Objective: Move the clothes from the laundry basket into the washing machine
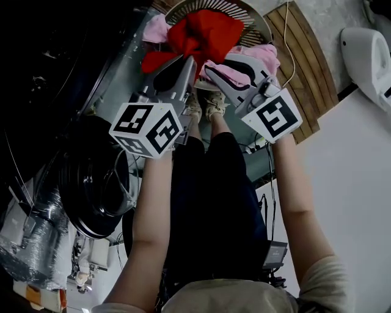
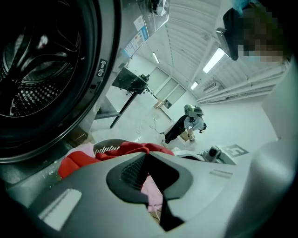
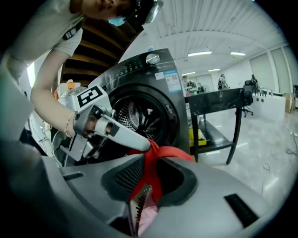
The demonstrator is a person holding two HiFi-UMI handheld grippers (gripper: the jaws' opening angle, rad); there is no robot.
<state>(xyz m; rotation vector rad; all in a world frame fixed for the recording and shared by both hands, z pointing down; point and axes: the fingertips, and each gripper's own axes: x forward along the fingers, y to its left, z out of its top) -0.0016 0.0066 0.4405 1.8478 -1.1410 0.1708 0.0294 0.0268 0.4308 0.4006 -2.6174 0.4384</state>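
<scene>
1. Forearms (image 1: 149, 208) reach forward side by side in the head view; left gripper (image 1: 190, 61) and right gripper (image 1: 209, 72) meet the bunched red garment (image 1: 204, 33) above the laundry basket (image 1: 259, 24).
2. Left gripper view: fingers pressed together on the red garment; washing machine (image 2: 56, 69) drum at their left.
3. Right gripper view: fingers pinch the red garment, a band running up-left to the left fingers; pink garment (image 3: 146, 218) below; blue label (image 3: 171, 80) unreadable.

The garment (image 1: 204, 33) is matt cloth, the drum (image 2: 32, 65) glossy metal.

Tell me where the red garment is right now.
Top centre of the head view: the red garment is held by the left gripper and right gripper, above the pink clothes in the basket.
</scene>
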